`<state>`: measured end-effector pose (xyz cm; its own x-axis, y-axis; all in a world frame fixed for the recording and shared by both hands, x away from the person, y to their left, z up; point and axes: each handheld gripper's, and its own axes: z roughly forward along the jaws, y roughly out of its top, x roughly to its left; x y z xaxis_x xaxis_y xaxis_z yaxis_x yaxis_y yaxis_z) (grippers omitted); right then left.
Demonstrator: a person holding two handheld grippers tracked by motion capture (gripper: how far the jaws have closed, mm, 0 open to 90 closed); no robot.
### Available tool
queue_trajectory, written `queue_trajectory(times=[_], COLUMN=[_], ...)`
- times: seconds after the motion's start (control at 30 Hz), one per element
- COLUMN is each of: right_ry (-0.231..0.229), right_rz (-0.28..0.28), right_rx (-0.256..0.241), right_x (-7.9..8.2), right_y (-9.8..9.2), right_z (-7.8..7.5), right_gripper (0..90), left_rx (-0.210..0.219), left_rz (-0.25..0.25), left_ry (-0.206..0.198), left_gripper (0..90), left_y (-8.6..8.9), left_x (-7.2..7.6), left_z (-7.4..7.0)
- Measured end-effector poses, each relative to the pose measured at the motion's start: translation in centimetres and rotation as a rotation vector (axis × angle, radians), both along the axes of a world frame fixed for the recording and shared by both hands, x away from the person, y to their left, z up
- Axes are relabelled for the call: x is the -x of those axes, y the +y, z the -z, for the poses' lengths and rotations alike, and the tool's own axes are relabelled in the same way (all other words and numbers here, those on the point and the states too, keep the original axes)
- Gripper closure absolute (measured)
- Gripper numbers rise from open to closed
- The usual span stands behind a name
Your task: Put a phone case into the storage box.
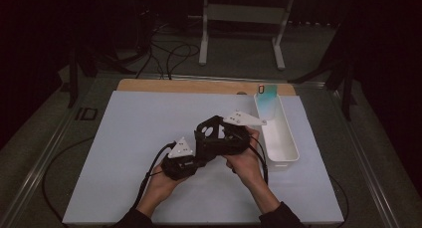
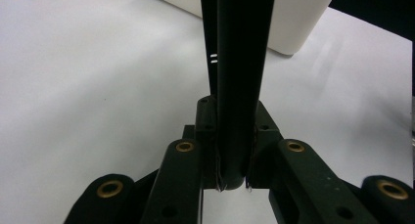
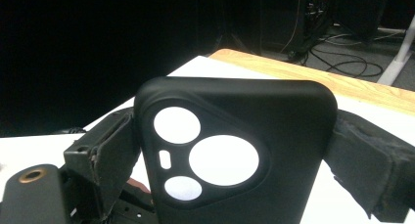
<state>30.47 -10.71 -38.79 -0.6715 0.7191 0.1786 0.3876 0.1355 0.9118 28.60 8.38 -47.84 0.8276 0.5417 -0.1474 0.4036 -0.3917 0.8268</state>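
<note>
Both tools met just left of the white tray [image 1: 278,138], open desk [image 1: 129,138] all round. The right tool [image 1: 215,131] clamped the black phone case [image 3: 235,150] upright, camera cutouts uppermost; the left tool [image 1: 191,161] pinched its edge.

Matte black phone case [image 3: 235,150] with plain white showing through the camera cutouts. Black grippers too, left gripper [image 1: 185,164] and right gripper [image 1: 219,136], brass-coloured rivets, pale grey plates on top. White table sheet [image 1: 139,133], light wood edge [image 1: 199,86] behind. White bin [image 1: 278,138], teal-to-white gradient phone [image 1: 267,96] inside.
</note>
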Motion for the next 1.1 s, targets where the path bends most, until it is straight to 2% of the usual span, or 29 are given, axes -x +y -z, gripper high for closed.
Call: queue_trajectory(times=[0.53, 0.73, 1.0, 1.1], right_ry=[0.011, 0.022, 0.019, 0.025], right_rz=[-0.004, 0.003, 0.008, 0.01], right_rx=[0.016, -0.003, -0.002, -0.005], right_x=[-0.1, -0.21, -0.36, -0.44], right_y=[-0.19, -0.38, -0.46, -0.57], right_z=[0.37, 0.42, 0.52, 0.58], right_gripper=[12.8, 13.7, 13.8, 13.7], left_rx=[0.005, 0.012, 0.025, 0.02], left_rz=[0.016, 0.017, 0.028, 0.001], left_ry=[0.005, 0.003, 0.029, 0.021], left_gripper=[80.8, 79.3, 58.1, 46.4], left_y=[-0.22, -0.06, 0.24, 0.31], left_x=[0.04, -0.02, -0.22, -0.2], left_z=[0.2, 0.17, 0.2, 0.17])
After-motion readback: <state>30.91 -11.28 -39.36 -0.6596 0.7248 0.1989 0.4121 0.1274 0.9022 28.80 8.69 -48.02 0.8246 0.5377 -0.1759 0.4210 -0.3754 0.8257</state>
